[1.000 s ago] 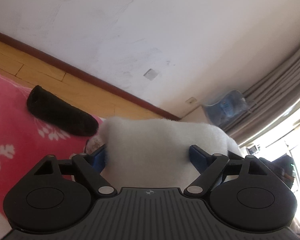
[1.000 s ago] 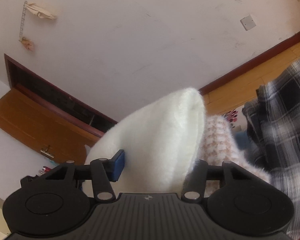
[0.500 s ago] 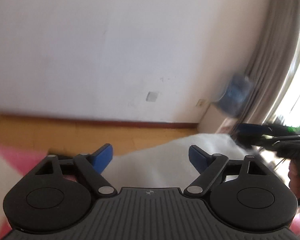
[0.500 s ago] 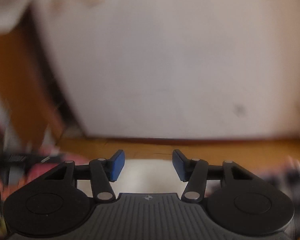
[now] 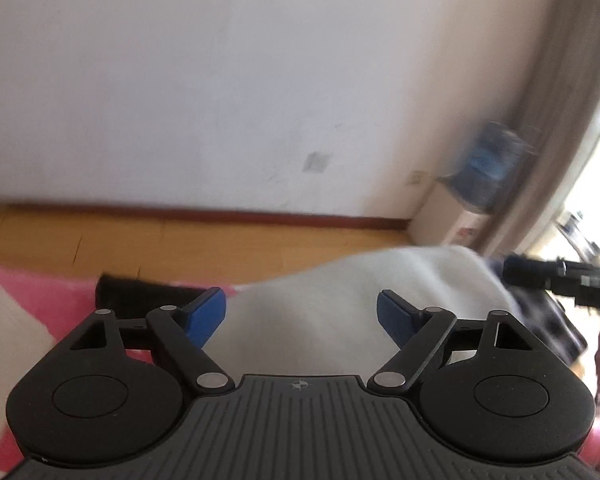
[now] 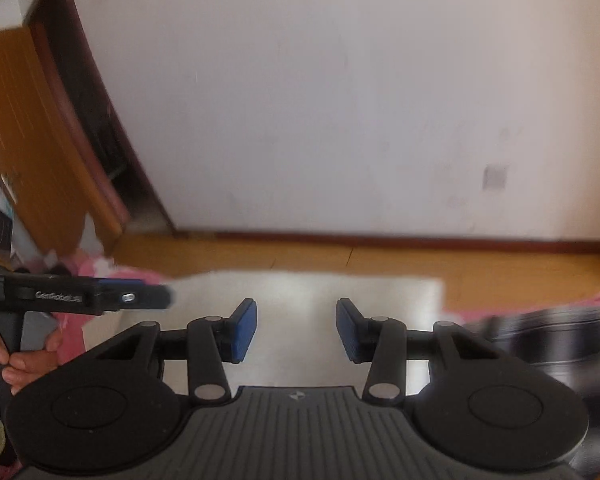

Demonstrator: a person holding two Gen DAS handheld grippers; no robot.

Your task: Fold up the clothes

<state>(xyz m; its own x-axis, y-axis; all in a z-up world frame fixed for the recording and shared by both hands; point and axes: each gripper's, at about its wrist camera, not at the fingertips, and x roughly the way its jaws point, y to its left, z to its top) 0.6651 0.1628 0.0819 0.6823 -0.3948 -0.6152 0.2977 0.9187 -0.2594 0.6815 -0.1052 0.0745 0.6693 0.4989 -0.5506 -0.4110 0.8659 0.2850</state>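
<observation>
White fluffy garment (image 5: 340,312) lies on the pink blanket (image 5: 16,280) just ahead of both grippers, and neither one has hold of it. The left gripper (image 5: 300,316) stands with its jaws wide apart and clear air between the blue pads; the cloth shows between them only because it lies beyond. The right gripper (image 6: 296,330) has its jaws about half apart and closing, again with nothing pinched, the white cloth merely lying past the pads. Judged from how it rests, one fold on this piece looks done: in the right wrist view it forms a fairly tidy flat band with a straight far edge and a square corner on the right. Whether another fold is wanted cannot be told, since its near part is hidden behind the gripper bodies. Its long axis runs side to side across the right wrist view, roughly level with the skirting board (image 6: 380,236) and the wood floor (image 6: 500,268) behind; in the left wrist view it slopes up towards the right, ending near the curtain (image 5: 548,120). More remains: a dark garment (image 5: 140,292) lies on the blanket to the left, and a blurred dark checked piece (image 6: 548,336) sits to the right, both apparently still unfolded.
</observation>
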